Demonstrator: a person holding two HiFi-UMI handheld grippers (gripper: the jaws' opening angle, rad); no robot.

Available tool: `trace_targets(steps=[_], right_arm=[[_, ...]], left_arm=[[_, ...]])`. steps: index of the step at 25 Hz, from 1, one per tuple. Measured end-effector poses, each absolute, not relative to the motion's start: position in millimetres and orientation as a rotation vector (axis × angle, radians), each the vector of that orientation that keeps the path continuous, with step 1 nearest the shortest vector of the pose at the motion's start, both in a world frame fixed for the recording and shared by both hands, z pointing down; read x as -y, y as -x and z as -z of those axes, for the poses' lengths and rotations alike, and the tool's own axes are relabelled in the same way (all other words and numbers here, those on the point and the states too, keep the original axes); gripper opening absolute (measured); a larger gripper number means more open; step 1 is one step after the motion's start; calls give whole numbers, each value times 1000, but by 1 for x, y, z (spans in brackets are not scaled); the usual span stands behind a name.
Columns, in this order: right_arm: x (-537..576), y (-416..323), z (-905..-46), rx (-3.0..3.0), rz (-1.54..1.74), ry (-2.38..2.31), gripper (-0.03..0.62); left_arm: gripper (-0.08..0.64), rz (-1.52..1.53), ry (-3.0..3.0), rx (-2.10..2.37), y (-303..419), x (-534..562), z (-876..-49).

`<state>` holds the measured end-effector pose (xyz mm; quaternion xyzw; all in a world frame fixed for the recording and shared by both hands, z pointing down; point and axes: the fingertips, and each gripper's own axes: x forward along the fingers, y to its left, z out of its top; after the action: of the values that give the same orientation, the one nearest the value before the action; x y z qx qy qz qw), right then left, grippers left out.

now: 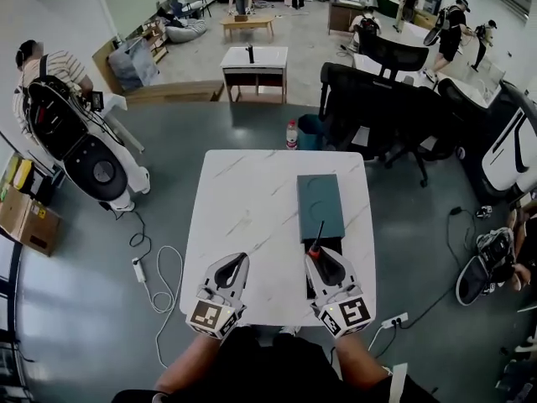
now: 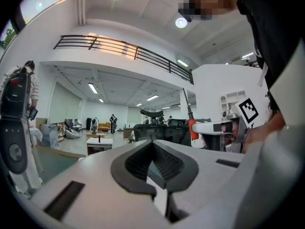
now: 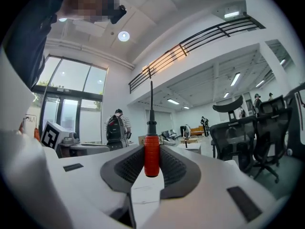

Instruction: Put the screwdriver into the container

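The red-handled screwdriver with a dark metal shaft (image 3: 151,155) has its long axis upright in the right gripper view, tip toward 12 o'clock. Its handle is pinched between the ribbed black pads of the right tool (image 1: 324,260). Only the head view places it: at the near end of the dark green rectangular container (image 1: 320,201), which lies toward 3 o'clock on the white marble-patterned worktop (image 1: 243,217). Only the left gripper view shows the screwdriver side-on, at 2 o'clock. The left tool (image 1: 232,269) has its tips pressed together with nothing between them. Both forearms (image 1: 197,361) reach forward from 6 o'clock, with the tools level and side by side.
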<state>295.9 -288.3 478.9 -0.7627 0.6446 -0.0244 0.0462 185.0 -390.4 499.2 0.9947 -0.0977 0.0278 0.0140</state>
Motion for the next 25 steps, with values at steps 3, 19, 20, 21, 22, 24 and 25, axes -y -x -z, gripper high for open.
trace_targets(steps=[3,19,20,21,22,24,25], right_arm=[[285,-308,-490,-1914,118,2398,107],[237,-336,-614,-1655,799,2775,107],[233,-335,-625,-1641,875,2779,107],[229,-334,-635,-1627,951,2779,107],[226,-333,-646,-1611,1027,2777,107],[221,-333,-666,-1580,1168,2772,107],[219,-333,-676,-1564,1241,2766,108]], left_arm=[[5,-107,-3101,218,-198,393,-505],[5,-189,-3094,-67,-232,415,-534],[5,-184,-3090,-72,-232,415,-536],[5,-176,-3083,-75,-233,416,-537],[5,-179,-3074,-74,-233,416,-539],[5,-202,-3063,-78,-232,416,-544],[5,-209,-3064,-85,-231,417,-546]])
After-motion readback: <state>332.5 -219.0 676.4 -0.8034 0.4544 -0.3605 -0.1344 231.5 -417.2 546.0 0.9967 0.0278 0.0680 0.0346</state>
